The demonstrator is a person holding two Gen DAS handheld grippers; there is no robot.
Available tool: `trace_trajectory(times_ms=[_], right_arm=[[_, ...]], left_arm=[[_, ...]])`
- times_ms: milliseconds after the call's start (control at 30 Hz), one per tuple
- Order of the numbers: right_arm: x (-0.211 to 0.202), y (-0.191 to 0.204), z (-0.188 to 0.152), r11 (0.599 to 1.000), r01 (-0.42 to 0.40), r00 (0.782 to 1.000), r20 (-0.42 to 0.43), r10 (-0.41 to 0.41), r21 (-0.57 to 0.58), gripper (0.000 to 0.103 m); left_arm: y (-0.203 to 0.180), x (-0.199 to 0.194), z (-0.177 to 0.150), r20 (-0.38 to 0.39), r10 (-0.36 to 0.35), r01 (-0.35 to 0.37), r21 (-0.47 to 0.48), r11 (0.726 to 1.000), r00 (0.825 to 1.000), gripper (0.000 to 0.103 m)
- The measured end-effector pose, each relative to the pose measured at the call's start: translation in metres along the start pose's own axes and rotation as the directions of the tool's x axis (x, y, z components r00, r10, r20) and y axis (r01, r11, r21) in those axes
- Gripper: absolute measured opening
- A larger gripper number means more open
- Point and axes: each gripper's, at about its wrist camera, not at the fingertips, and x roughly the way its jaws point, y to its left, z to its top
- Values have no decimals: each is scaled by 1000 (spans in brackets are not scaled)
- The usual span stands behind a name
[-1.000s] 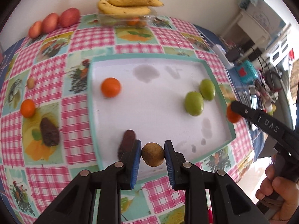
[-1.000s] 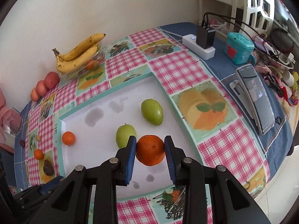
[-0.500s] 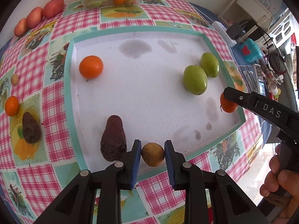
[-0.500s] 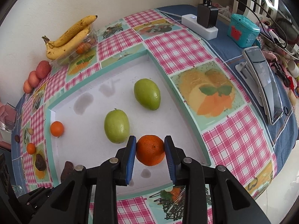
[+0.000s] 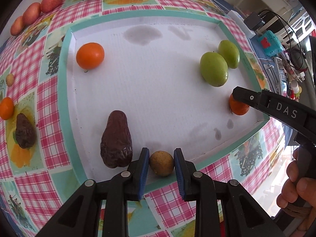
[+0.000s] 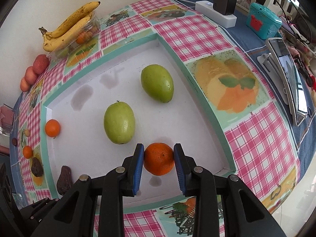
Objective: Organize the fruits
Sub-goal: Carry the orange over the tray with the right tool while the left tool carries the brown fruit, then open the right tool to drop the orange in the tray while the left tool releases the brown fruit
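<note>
Small brown fruit (image 5: 161, 163) is being clamped between the left gripper (image 5: 161, 174) fingers at the near edge of the white tray (image 5: 158, 83), beside a dark avocado (image 5: 116, 139); orange (image 6: 159, 158) is being gripped by the right gripper (image 6: 158, 165) fingers near the tray's right corner; two green fruits (image 6: 119, 122) are being left lying mid-tray; another orange (image 5: 90, 55) is being kept far left.

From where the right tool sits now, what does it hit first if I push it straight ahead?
Probably nothing soon. The right tool, shut on the orange, points between the two green fruits, toward the tray wall. Depth is unclear.
</note>
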Motion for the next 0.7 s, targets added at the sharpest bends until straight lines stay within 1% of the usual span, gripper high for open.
trace_trajectory(times_ms=[67, 167, 467, 500, 533, 567, 700], right_arm=[[0, 0, -1, 1000, 1, 1000, -1, -1, 0, 32], [0, 1, -1, 1000, 6, 1000, -2, -6, -5, 32], [2, 3, 2, 1000, 15, 1000, -8, -15, -9, 34], [2, 2, 2, 1000, 15, 1000, -11, -16, -9, 36], [3, 2, 2, 1000, 17, 1000, -13, -17, -8, 41], [3, 2, 2, 1000, 18, 1000, -13, -18, -9, 43], [0, 2, 4, 1000, 21, 1000, 0, -21, -9, 45]], left_arm=[[1, 1, 0, -1, -3, 3, -4, 1000, 1000, 27], [2, -2, -1, 4, 13, -13, -4, 1000, 1000, 28], [-2, -5, 0, 5, 2, -2, 13, 1000, 1000, 29], [-4, -6, 0, 8, 0, -1, 16, 1000, 1000, 29], [-6, -8, -1, 14, 1, -1, 22, 1000, 1000, 29], [-7, -9, -2, 18, 2, -3, 27, 1000, 1000, 29], [-10, -13, -2, 27, -1, 0, 33, 999, 1000, 30]])
